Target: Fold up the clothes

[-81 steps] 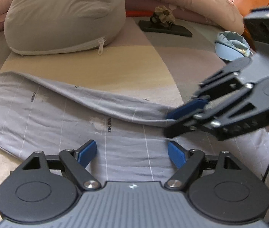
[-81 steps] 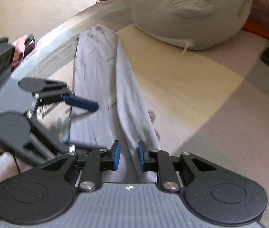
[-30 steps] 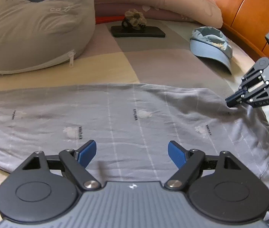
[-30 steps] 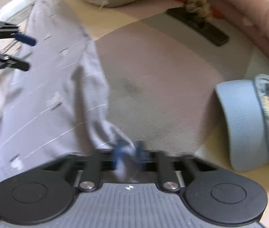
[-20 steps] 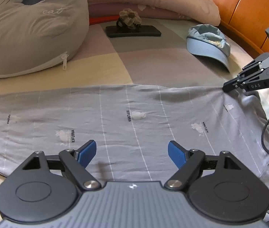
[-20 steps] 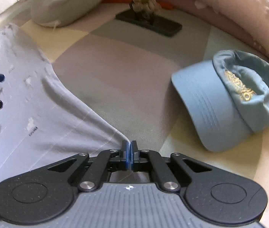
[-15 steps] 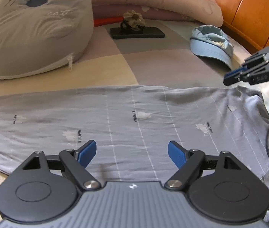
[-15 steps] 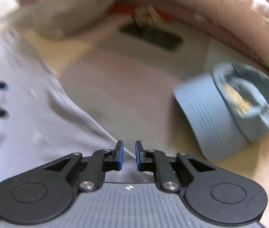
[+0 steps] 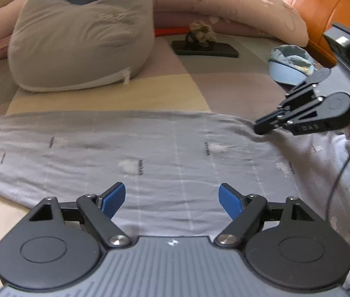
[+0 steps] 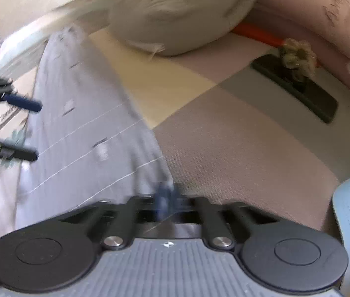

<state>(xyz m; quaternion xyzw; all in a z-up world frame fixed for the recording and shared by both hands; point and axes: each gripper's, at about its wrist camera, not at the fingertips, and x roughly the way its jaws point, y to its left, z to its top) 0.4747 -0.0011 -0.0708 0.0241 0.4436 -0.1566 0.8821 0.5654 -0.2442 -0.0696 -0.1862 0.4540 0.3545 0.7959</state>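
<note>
Bedspread [image 9: 165, 91] in checked pastel carries the grey garment [image 9: 150, 153], spread flat across it. My left gripper [image 9: 172, 199] hovers wide open above its near edge; my right gripper [image 9: 261, 127] is pinched closed on its far edge.

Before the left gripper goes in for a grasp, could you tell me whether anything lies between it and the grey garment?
Nothing visible does. The left gripper is open directly over the grey garment, with only bare fabric between its fingers. The right gripper works at the far edge, off to the side.
</note>
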